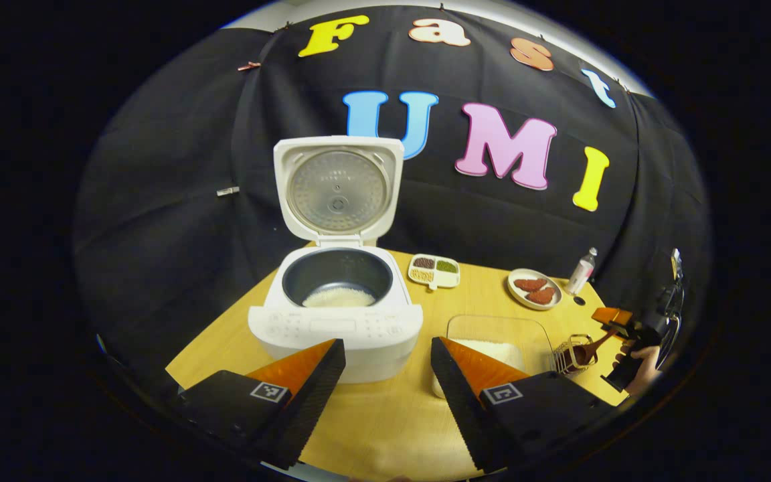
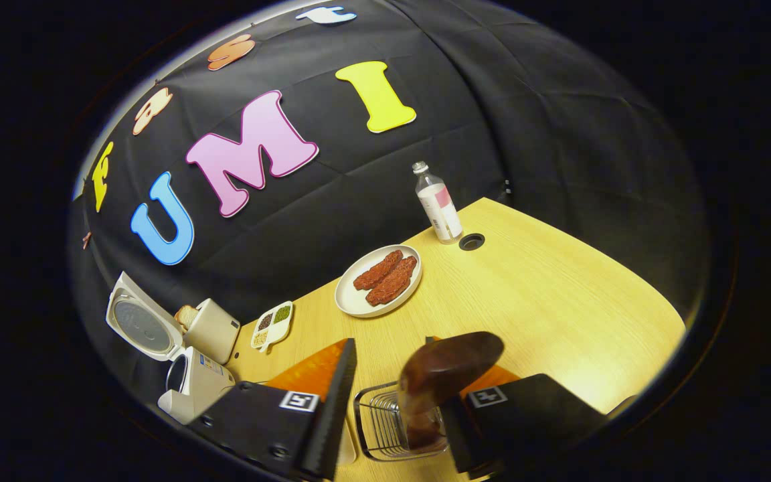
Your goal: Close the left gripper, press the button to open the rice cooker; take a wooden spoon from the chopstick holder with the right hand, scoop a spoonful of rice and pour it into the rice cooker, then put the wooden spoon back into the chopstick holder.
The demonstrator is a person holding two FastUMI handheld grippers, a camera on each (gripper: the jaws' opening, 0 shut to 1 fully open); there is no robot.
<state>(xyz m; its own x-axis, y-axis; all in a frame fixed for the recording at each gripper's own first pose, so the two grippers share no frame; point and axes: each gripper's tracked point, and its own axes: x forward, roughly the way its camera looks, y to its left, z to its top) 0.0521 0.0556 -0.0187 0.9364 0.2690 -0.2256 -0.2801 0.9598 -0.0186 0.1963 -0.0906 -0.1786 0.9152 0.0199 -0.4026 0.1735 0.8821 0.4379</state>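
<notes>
Spread jaws of both grippers hang over the wooden table [image 2: 546, 288] before black cloth wall [image 1: 178, 201].

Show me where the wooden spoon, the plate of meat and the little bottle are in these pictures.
wooden spoon [image 2: 449, 368], right gripper view, on the back of its bowl.
plate of meat [image 2: 359, 302], right gripper view, on the bare near rim.
bottle [image 2: 439, 207], right gripper view, on its label.

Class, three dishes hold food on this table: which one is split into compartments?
The small white tray beside the rice cooker: four compartments of grains. The round plate and clear rice container are undivided.
</notes>
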